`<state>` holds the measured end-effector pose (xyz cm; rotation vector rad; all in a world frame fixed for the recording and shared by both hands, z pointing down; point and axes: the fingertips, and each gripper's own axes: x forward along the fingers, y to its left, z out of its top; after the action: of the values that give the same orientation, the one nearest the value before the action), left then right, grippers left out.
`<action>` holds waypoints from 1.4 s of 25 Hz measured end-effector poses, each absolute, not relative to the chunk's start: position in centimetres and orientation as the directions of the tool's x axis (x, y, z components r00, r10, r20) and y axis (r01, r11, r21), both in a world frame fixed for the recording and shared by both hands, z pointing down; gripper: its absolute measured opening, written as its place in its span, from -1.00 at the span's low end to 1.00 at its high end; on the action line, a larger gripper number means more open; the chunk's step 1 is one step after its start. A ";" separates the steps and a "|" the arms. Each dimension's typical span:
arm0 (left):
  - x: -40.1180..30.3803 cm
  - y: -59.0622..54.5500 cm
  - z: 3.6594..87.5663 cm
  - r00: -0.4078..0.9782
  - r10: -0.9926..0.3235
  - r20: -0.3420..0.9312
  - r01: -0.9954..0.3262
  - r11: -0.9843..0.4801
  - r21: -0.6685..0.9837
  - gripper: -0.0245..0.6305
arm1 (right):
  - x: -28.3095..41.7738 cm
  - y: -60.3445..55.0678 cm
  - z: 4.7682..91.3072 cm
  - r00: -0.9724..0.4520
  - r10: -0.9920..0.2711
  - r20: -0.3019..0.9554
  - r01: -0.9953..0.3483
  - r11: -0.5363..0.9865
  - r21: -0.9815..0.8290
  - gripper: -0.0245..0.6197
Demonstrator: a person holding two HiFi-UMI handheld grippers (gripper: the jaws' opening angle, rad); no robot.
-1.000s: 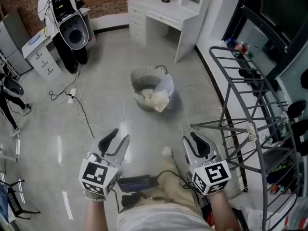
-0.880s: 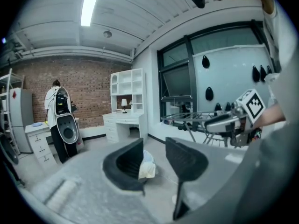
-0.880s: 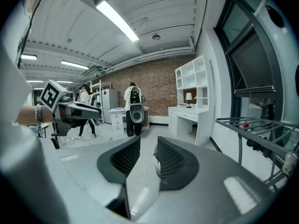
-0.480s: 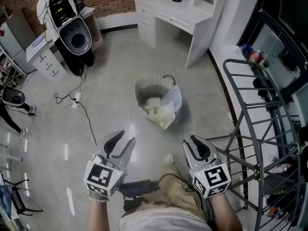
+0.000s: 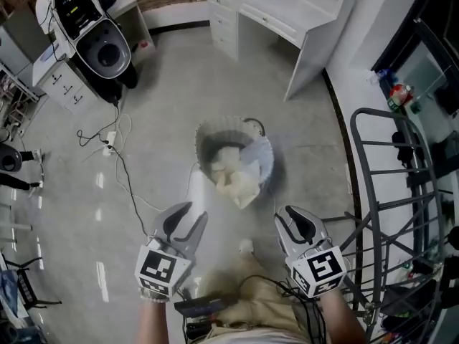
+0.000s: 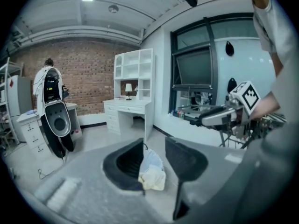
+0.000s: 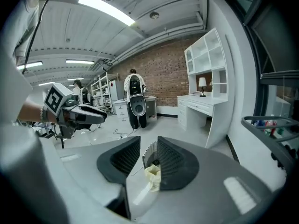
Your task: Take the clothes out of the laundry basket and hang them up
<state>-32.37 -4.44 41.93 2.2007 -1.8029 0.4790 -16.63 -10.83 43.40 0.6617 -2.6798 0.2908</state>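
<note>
My left gripper (image 5: pixel 189 219) and right gripper (image 5: pixel 292 218) are low in the frame, fingers released, nothing in them; laundry basket (image 5: pixel 204 140) sits mid-frame on the floor (image 5: pixel 154 131), pale clothes (image 5: pixel 234 176) drooping over its rim

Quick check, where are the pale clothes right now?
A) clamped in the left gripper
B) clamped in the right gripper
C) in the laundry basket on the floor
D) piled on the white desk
C: the pale clothes lie in the laundry basket, ahead of the left gripper and right gripper, whose jaws stand apart, holding nothing.
</note>
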 end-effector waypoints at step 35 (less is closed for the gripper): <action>-37.4 -14.0 93.1 0.327 -0.626 0.708 -0.944 -0.178 0.278 -0.23 | -25.6 -22.4 73.9 -0.787 -0.367 0.496 -0.469 0.878 -0.094 -0.56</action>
<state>-37.35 -14.02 93.15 1.8976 -1.3833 0.5817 -25.62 -22.36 73.88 0.6093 -2.5726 0.2911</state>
